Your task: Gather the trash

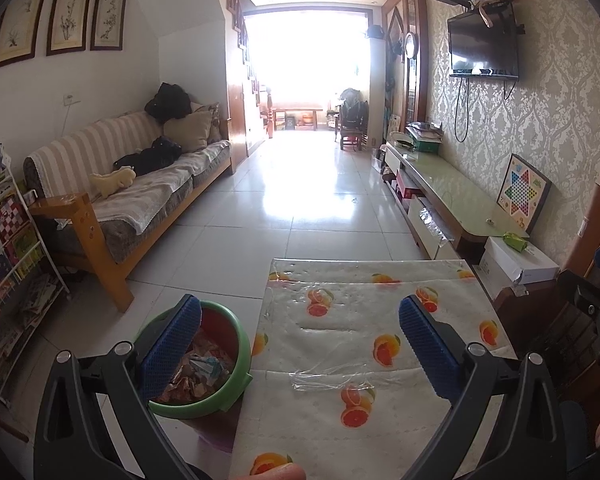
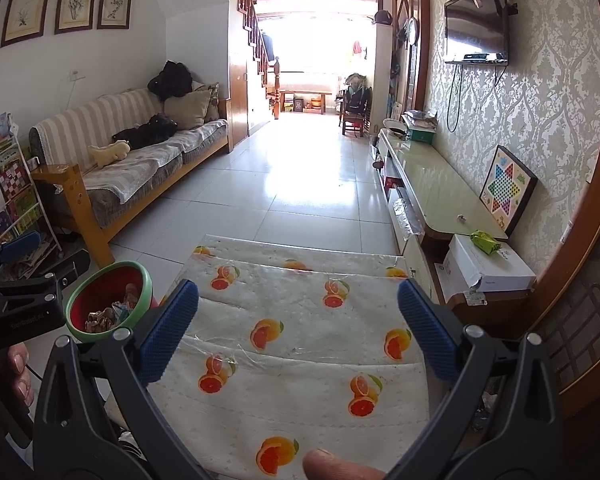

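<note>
A small bin [image 1: 220,392] with a green rim and red inside stands on the floor left of the table; it also shows in the right wrist view [image 2: 110,280]. Crumpled paper trash [image 1: 202,372] lies inside it, also in the right wrist view [image 2: 112,314]. My left gripper [image 1: 300,320] is open and empty, its left finger over the bin's rim. My right gripper [image 2: 298,308] is open and empty above the table [image 2: 300,392] with the orange-print cover. The table also shows in the left wrist view [image 1: 352,432]. The left gripper's body shows at the right wrist view's left edge [image 2: 16,304].
A striped sofa [image 1: 140,184] and a book rack [image 1: 8,248] stand on the left. A low TV cabinet [image 1: 440,184] runs along the right wall, with a white box [image 1: 516,260] and a green packet [image 1: 514,240] beside it. Tiled floor [image 1: 300,184] stretches ahead.
</note>
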The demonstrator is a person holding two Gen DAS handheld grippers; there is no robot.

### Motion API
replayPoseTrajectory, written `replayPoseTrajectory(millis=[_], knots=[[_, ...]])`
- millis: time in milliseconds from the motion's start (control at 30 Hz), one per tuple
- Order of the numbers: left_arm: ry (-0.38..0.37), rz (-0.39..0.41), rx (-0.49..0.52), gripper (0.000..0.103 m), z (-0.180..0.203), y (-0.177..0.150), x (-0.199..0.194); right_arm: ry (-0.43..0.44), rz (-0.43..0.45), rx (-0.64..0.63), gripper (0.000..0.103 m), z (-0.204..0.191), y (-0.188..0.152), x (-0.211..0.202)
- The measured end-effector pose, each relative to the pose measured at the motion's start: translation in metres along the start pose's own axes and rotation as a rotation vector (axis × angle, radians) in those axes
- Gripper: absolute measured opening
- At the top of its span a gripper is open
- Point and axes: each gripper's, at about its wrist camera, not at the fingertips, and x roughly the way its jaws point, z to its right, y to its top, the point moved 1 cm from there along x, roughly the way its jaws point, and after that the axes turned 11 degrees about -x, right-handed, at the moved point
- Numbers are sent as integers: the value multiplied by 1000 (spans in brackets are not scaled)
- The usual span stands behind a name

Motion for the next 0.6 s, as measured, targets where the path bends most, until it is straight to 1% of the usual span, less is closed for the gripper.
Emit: replayPoseTrajectory(millis=[100,167,200,233,333,500,600], knots=[[4,1,-5,95,-2,-1,1,8,-3,-7,98,-3,2,2],[0,20,-26,95,-5,-1,-2,9,3,-13,98,-5,3,2],[10,23,-33,95,-6,-2,-2,9,4,-14,98,-5,4,2],[20,25,-31,95,-6,-2,-3,9,5,-13,98,-6,4,2],[18,50,-11,95,0,-1,-7,15,4,-9,98,-7,4,4],[48,38,-11,95,2,-1,-6,17,5,-6,98,-7,2,4],[49,32,-8,95,2,-1,-5,15,7,-6,98,-6,3,4]])
